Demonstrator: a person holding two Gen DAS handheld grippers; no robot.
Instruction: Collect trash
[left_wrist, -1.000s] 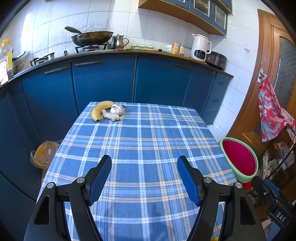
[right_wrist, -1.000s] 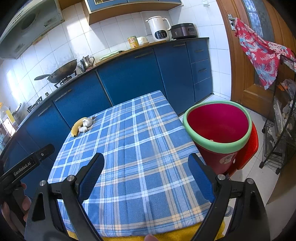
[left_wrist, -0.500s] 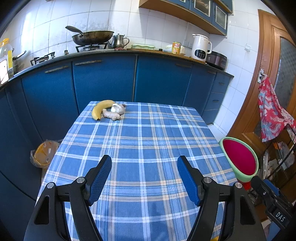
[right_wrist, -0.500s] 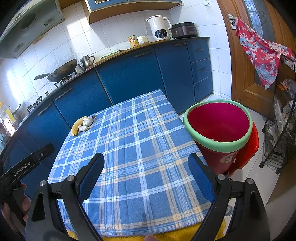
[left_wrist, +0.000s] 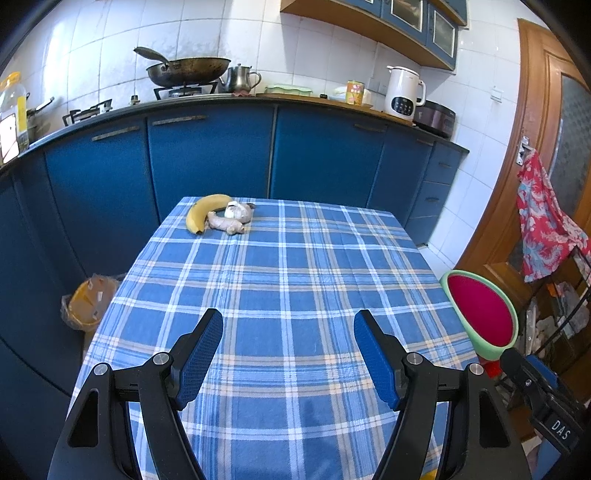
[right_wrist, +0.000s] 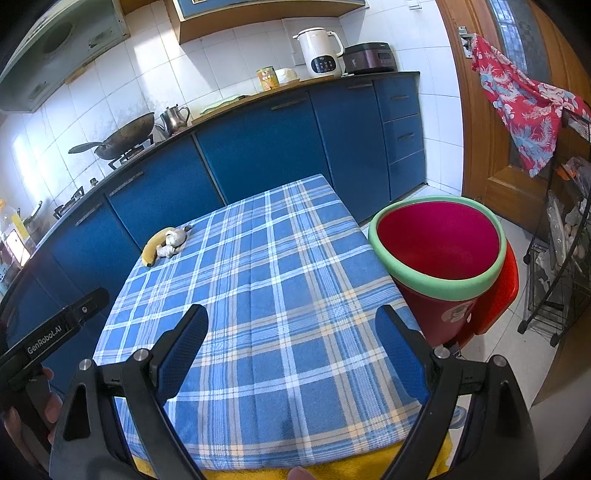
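A yellow banana (left_wrist: 202, 213), a knob of ginger (left_wrist: 225, 222) and a garlic bulb (left_wrist: 238, 210) lie together at the far left corner of the blue plaid table (left_wrist: 288, 295). They also show in the right wrist view, the banana (right_wrist: 155, 245) beside the ginger (right_wrist: 168, 251) and the garlic (right_wrist: 176, 236). A red bin with a green rim (right_wrist: 439, 254) stands on a red stool right of the table; it also shows in the left wrist view (left_wrist: 482, 314). My left gripper (left_wrist: 288, 354) is open and empty above the near table. My right gripper (right_wrist: 291, 354) is open and empty above the near edge.
Blue cabinets (left_wrist: 214, 162) run behind the table, with a wok (left_wrist: 188, 68), a kettle (left_wrist: 402, 94) and a cooker on the counter. A bagged bin (left_wrist: 86, 302) sits on the floor at left. A wire rack (right_wrist: 561, 258) and a wooden door stand at right.
The left gripper has shifted slightly, so the banana pile sits a little further right in its view. The right gripper has barely moved. Both stay open.
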